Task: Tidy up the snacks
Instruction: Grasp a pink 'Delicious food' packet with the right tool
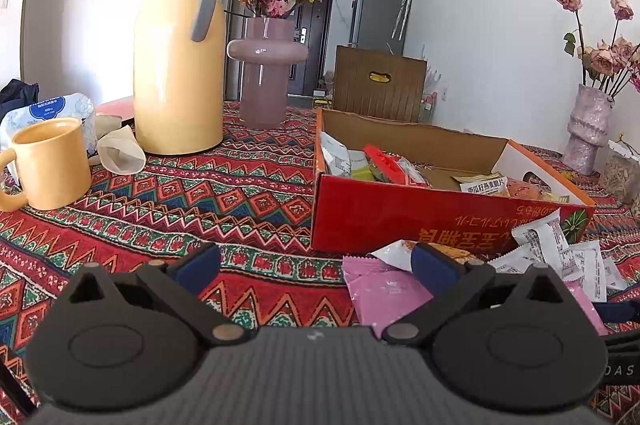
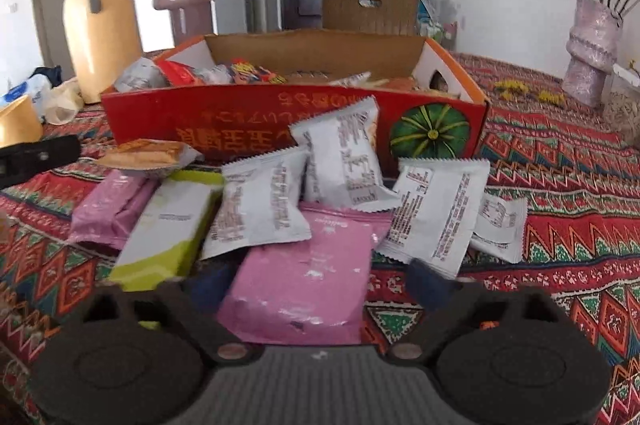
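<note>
On the patterned tablecloth (image 1: pixel 168 209), at the far left, a yellow mug (image 1: pixel 52 165) stands upright; what it holds cannot be seen. Just right of it a tall yellow jug (image 1: pixel 178 65) stands with its lid on, and beside that a pink vase (image 1: pixel 264 77) holds pink and yellow blossoms. Further right sits the red cardboard box (image 2: pixel 248 117), open at the top, with several snack packets lying loose inside along its left and right ends. A grey-pink vase (image 2: pixel 592 53) of faded roses stands at the far right.

In front of the box lies a heap of snacks: a pink bar (image 2: pixel 114 205), a green-and-white packet (image 2: pixel 168 229), white packets (image 2: pixel 344 153), one leaning against the box wall, and a large pink packet (image 2: pixel 304 277).

The left gripper (image 1: pixel 316 265) hangs with its jaws wide apart over bare cloth, which is free to its left. The right gripper (image 2: pixel 308 281) has its jaws apart on either side of the large pink packet, not visibly pressing it. Open cloth lies right of the heap.
</note>
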`<state>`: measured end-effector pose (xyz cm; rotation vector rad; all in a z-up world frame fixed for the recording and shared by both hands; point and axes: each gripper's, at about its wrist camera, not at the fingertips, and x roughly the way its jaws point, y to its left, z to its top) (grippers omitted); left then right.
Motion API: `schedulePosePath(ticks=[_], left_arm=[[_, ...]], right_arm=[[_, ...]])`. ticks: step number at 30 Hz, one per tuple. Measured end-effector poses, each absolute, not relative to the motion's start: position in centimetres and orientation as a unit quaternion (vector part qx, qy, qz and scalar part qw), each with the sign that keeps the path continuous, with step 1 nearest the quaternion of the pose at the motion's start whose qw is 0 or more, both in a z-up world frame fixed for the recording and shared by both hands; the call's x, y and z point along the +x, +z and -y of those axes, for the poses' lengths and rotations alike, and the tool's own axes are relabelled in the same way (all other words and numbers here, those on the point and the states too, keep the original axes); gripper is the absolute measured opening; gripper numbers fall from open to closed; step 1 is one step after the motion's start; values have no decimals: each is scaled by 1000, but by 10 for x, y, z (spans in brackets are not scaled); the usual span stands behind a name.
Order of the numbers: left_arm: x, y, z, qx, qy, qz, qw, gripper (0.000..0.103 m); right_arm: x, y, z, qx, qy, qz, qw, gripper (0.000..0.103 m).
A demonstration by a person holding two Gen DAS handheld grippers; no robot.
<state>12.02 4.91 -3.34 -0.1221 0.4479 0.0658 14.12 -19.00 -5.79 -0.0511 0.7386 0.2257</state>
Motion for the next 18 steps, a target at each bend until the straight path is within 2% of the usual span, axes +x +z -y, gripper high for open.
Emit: schedulePosePath(ticks=[2,4,18], left_arm=[[120,-33,-49,-60,33,-222,973,103],[120,-33,-49,-61,33,-222,973,103],[119,-34,-50,-60,37,-223,972,103]], right_arm=[[135,-55,189,-30,118,-353,928,64],[129,-55,189,-45,115,-344,931,61],[103,-34,221,-35,66,-251,965,60]])
